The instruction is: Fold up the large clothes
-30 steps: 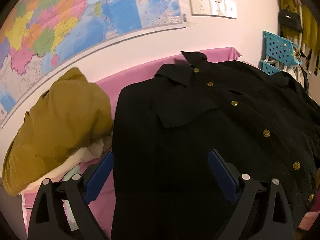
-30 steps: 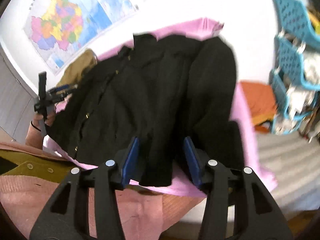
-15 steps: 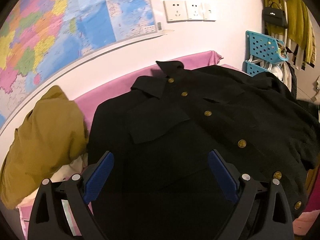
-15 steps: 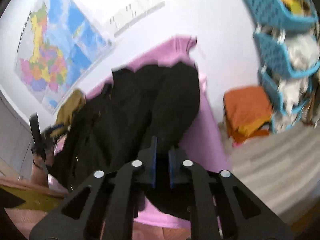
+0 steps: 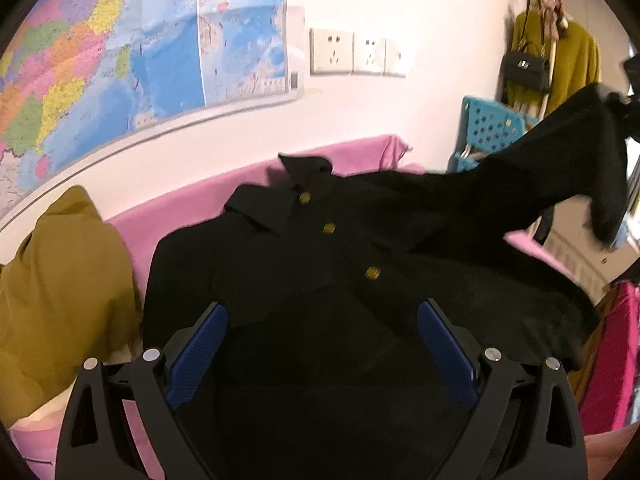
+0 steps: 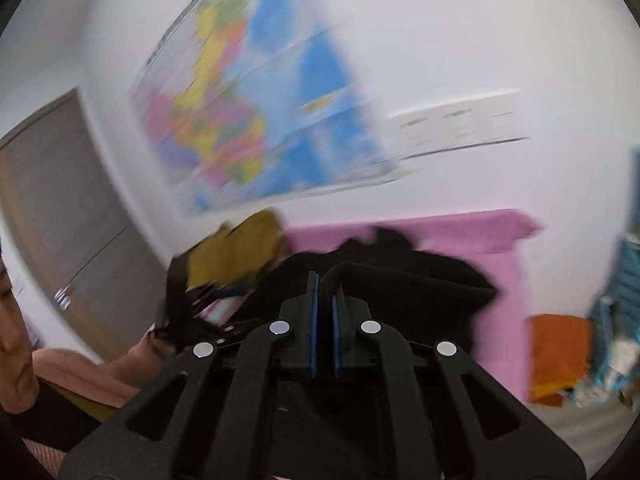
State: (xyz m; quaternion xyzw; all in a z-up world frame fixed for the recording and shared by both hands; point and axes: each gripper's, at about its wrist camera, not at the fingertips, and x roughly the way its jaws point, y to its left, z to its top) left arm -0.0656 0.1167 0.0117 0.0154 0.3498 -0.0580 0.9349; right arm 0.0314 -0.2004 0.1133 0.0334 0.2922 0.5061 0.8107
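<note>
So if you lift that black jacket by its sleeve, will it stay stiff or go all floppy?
Probably floppy: the sleeve pinched in the right gripper droops, while the rest of the black jacket stays on the pink cover. It looks thick, so likely rather heavy. Not slippery, I'd guess.

the right gripper (image 6: 324, 300), a black two-finger tool with blue pads, has its jaws nearly together on a fold of the black buttoned jacket (image 5: 320, 280); a second ago they stood wide apart around the sleeve edge. the black jacket sleeve (image 5: 560, 160), earlier lying flat on the pink cloth cover (image 5: 192, 208), now hangs raised at the right of the left wrist view, pulled up and across. the right wrist view now faces the wall and is blurred. the left wrist view sits higher over the jacket, showing more wall.
</note>
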